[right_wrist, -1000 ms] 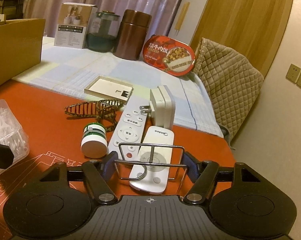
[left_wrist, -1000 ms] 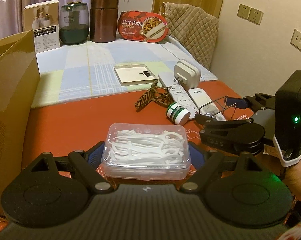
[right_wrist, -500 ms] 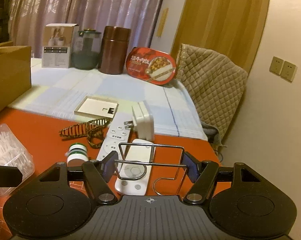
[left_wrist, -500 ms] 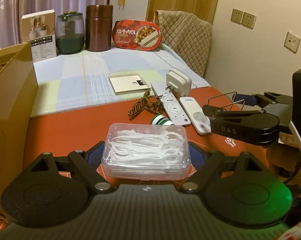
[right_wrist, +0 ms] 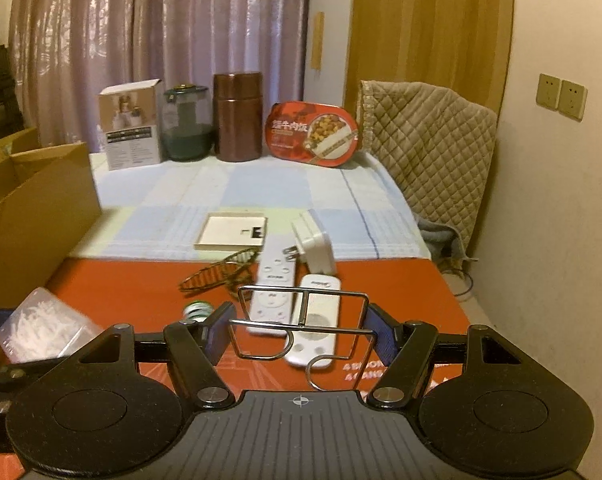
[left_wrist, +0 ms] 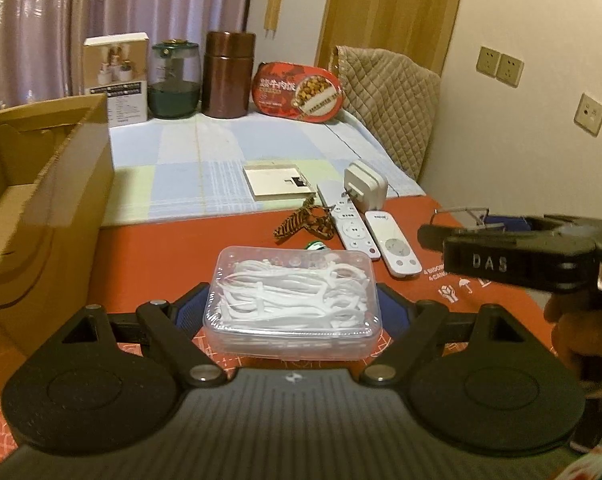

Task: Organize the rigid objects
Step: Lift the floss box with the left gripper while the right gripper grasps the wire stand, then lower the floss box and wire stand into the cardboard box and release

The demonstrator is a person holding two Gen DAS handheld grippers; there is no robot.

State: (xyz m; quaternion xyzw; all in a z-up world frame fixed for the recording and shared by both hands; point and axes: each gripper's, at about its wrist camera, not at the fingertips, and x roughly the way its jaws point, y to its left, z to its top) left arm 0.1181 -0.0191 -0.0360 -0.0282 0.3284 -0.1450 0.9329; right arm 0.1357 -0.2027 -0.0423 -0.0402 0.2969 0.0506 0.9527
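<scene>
Red matting covers the bench [left_wrist: 161,252]. Left gripper [left_wrist: 292,308] clamps the light, slippery floss-pick box [left_wrist: 292,300] by its ends; right gripper [right_wrist: 299,334] pinches the stiff wire rack [right_wrist: 301,320] sideways.

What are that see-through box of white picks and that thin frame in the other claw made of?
The box in the left gripper looks like clear, glossy hard plastic: the white picks show through its walls. The frame in the right gripper seems to be bent metal wire, thin and shiny, with hooked ends; whether steel or plated, I cannot tell.
</scene>
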